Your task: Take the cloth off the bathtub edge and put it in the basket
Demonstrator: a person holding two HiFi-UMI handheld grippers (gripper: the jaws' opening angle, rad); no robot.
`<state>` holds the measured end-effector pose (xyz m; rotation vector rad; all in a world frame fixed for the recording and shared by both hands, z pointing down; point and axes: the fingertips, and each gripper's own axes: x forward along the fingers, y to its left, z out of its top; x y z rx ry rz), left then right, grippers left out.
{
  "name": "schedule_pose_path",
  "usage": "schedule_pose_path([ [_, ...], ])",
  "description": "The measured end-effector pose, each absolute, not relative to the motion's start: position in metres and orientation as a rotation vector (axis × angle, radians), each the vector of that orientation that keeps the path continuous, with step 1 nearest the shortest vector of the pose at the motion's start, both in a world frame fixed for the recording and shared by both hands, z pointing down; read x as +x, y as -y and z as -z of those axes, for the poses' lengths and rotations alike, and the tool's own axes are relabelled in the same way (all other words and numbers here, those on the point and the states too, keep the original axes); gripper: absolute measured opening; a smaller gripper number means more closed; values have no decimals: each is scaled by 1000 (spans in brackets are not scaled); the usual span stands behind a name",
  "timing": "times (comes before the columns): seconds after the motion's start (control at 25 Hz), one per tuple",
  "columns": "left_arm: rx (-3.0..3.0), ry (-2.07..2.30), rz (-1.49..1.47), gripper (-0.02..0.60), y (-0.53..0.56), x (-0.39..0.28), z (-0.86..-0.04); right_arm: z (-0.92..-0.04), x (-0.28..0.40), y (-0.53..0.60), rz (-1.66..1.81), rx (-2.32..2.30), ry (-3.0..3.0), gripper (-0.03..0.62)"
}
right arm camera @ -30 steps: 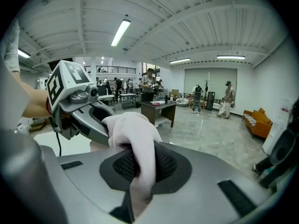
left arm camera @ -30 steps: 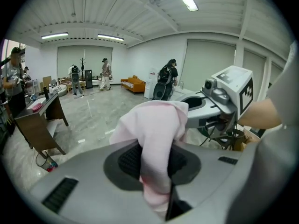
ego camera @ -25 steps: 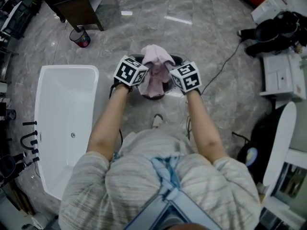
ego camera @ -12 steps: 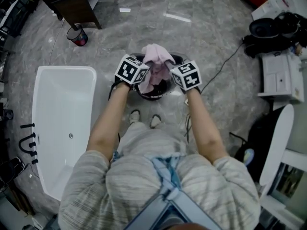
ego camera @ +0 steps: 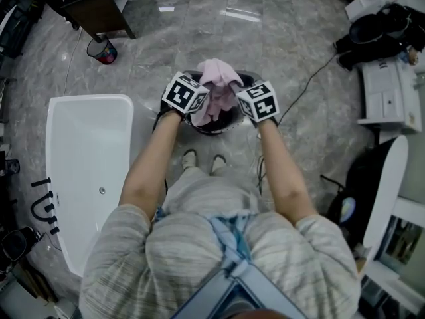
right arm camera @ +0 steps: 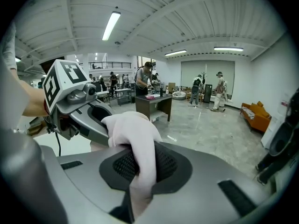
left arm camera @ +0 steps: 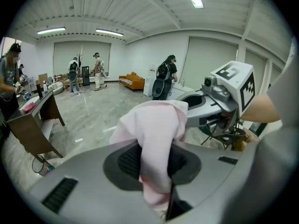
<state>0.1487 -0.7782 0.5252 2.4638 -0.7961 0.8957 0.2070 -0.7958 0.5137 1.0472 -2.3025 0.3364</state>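
You're pinching the pink cloth in the fingers of the left gripper and right gripper, directly over the basket at upper centre. Be lowering both evenly before letting go.

Grey marbled floor is seen throughout. A dark desk and a small bin are noted at far left. The ceiling is lit by strip lights. An orange sofa is set against a white wall.
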Motion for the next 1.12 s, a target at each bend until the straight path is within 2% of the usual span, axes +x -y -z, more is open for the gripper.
schedule_pose_path([
  [0.4, 2443, 773, -1040, 100, 787, 151, -538, -531, 209, 800, -304, 998, 2190, 58],
  [0.56, 2432, 769, -1108, 163, 789, 146, -554, -555, 212, 790, -367, 936, 2116, 101],
  [1.12, 2447, 798, -1013, 164, 797, 153, -555, -557, 230, 804, -414, 1018, 2137, 112],
])
